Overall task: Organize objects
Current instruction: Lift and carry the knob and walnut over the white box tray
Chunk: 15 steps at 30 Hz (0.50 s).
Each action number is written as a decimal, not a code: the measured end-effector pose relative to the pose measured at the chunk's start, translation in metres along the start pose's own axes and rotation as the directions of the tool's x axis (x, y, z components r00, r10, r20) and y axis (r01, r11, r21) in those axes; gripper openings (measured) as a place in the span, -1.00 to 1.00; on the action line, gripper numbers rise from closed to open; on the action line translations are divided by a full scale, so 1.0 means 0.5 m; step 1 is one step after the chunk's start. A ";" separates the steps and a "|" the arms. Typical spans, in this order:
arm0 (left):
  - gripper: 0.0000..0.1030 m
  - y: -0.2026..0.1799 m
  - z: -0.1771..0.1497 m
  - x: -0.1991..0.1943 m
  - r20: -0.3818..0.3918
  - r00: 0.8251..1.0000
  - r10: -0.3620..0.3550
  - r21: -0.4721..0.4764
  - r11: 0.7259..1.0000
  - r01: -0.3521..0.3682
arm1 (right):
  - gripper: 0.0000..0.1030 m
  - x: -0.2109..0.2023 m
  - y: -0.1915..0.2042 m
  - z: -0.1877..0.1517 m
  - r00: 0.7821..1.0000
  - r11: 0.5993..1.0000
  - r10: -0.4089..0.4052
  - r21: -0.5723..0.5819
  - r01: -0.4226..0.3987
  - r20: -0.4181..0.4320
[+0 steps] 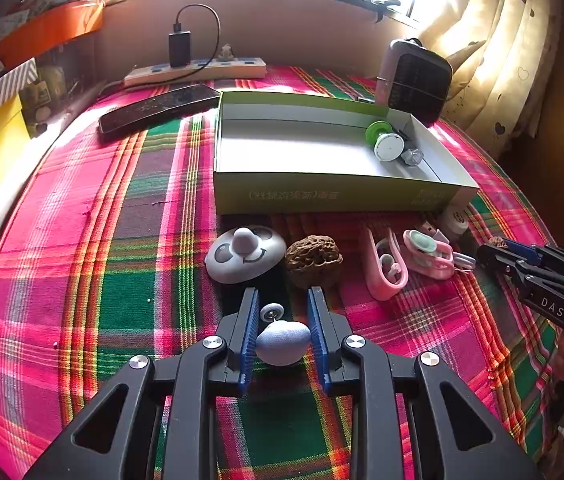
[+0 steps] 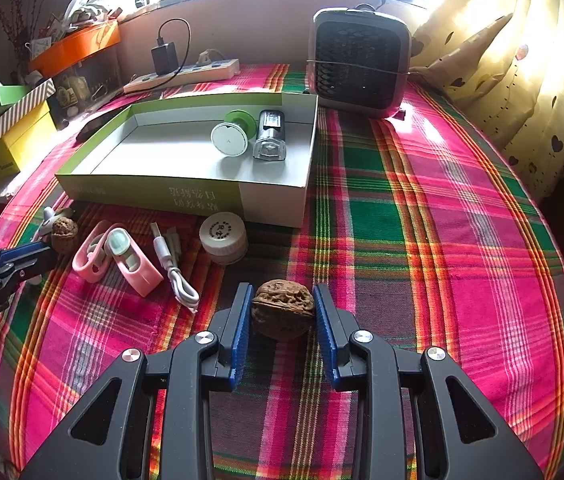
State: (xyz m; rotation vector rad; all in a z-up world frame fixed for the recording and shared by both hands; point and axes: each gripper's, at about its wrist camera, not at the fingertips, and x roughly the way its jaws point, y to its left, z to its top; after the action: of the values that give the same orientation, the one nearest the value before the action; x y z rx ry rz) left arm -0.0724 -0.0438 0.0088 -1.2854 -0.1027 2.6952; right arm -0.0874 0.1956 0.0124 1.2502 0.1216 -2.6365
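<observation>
While my right gripper (image 2: 282, 312) is pinching a walnut (image 2: 282, 309) and my left gripper (image 1: 283, 320) is squeezing a small grey egg-shaped piece (image 1: 282, 342), both round loads are risking slipping short of the open box (image 2: 186, 192) mid-table.

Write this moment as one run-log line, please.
left hand-held gripper: shut on pale-blue egg-shaped object | right hand-held gripper: shut on brown wrinkled walnut

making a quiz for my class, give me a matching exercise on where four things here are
Things:
1. walnut
2. grey egg-shaped piece
3. green-and-white spool
4. pink clip

Places:
A. in the box
B. in the right gripper
C. loose on the cloth, before the box
D. in the left gripper

Pairs: 1-B, 2-D, 3-A, 4-C
</observation>
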 end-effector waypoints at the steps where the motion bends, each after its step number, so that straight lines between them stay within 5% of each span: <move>1: -0.56 0.000 0.000 -0.002 0.002 1.000 0.001 0.001 1.000 -0.001 | -0.39 -0.002 -0.001 0.001 1.000 1.000 0.001 0.001 -0.001 0.003; 15: -0.56 -0.014 0.021 -0.036 0.046 0.999 -0.006 0.016 1.000 0.005 | -0.39 -0.028 0.004 0.016 0.999 1.000 0.017 -0.006 -0.017 0.045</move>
State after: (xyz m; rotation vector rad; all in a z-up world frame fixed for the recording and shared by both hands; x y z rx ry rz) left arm -0.0687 -0.0399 0.0299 -1.2174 -0.0900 2.7161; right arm -0.0842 0.1946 0.0281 1.1842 0.1103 -2.6461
